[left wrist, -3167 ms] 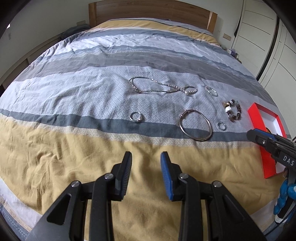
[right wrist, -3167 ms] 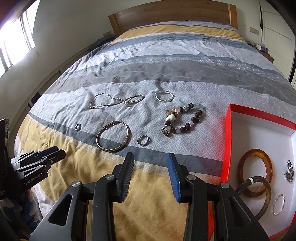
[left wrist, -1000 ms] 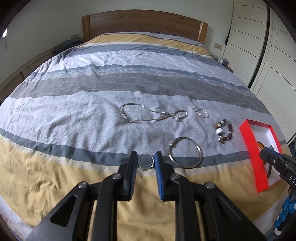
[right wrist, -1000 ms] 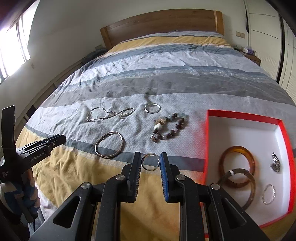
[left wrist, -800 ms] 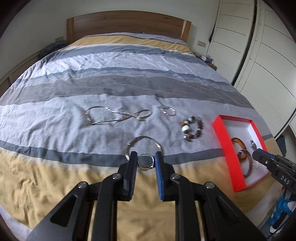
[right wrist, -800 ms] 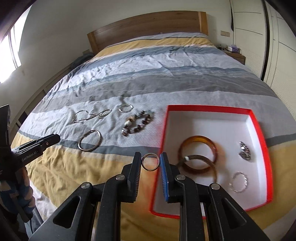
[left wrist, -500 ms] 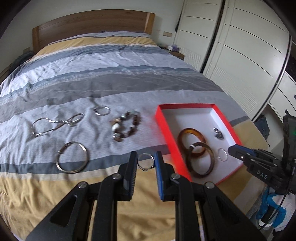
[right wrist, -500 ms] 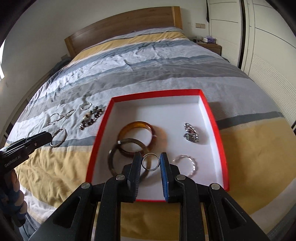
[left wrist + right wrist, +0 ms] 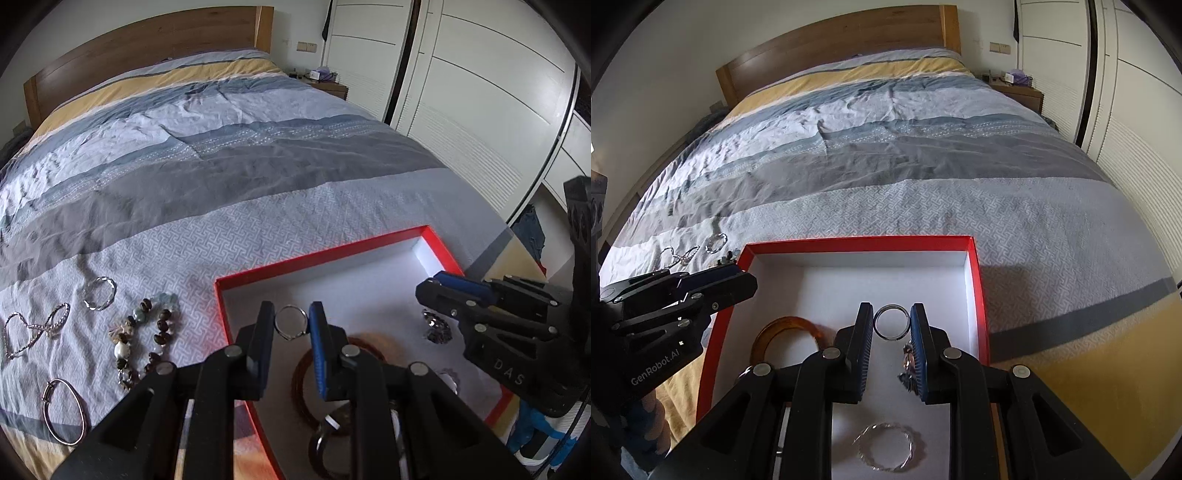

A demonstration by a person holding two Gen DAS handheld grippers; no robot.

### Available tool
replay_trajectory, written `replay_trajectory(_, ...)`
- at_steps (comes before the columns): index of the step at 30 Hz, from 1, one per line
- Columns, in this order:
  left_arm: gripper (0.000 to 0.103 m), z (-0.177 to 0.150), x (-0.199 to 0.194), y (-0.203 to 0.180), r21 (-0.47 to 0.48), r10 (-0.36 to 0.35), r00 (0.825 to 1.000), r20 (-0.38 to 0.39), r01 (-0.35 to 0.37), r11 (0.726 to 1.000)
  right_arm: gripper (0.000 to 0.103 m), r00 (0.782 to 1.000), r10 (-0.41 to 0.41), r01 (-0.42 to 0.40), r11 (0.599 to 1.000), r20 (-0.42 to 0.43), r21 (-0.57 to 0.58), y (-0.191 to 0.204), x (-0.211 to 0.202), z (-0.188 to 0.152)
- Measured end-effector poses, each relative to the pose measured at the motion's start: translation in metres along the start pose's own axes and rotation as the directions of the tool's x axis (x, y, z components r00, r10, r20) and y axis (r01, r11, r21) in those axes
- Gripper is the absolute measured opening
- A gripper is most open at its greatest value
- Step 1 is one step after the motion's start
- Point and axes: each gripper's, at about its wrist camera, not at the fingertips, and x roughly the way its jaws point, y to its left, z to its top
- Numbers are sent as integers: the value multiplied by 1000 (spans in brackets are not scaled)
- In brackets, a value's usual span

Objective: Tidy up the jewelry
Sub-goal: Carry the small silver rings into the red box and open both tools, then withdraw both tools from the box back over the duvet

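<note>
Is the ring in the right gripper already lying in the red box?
Not yet: right gripper pinches the ring, held above the red box floor.

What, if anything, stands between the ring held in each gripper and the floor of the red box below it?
Nothing visible blocks either. The left gripper holds a ring over bare white floor of the red box; the right gripper holds its ring over bare floor too.

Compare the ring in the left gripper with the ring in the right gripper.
The left gripper is shut on a thin silver ring with a small pointed setting at its lower edge; the right gripper is shut on a plain band ring, wider and smooth all round. The thin silver ring hangs near the left wall of the red box; the plain band ring is nearer its right wall. Both are silver-coloured, pinched edge to edge between the jaws, over the box's white floor.
</note>
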Motion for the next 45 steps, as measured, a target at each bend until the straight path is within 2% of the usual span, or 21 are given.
replay_trajectory(7,18,-3,35,-2,10,22,997,-77,-22,1000,21,995,-6,0,998,-100,-63,-1,42,5)
replay_trajectory(12,18,-4,46,-7,47,39,994,-104,-34,998,21,989,-54,33,989,-140,-145,7,53,6)
replay_trajectory(18,19,-5,49,-9,69,51,993,-103,-44,997,23,989,-53,30,986,-137,-167,6,49,5)
replay_trajectory(21,22,-5,45,-8,67,39,994,-99,-33,997,30,991,-40,20,988,-130,-150,2,39,3)
replay_trajectory(22,26,-5,42,-8,65,36,995,-94,-30,997,30,992,-43,25,989,-121,-149,2,34,2)
replay_trajectory(27,29,-6,17,-10,47,6,998,-62,-3,999,30,997,-33,25,993,-70,-113,-2,0,-1)
replay_trajectory(33,30,-14,-42,-6,25,5,1000,10,-6,1000,33,999,-28,26,997,-21,-76,6,-51,-11)
replay_trajectory(37,30,-29,-83,8,-5,32,999,31,-32,999,34,1000,-9,8,998,-3,-68,26,-81,-25)
replay_trajectory(45,29,-84,-162,53,-35,154,988,34,-153,988,34,998,67,-64,992,18,-108,88,-135,-61)
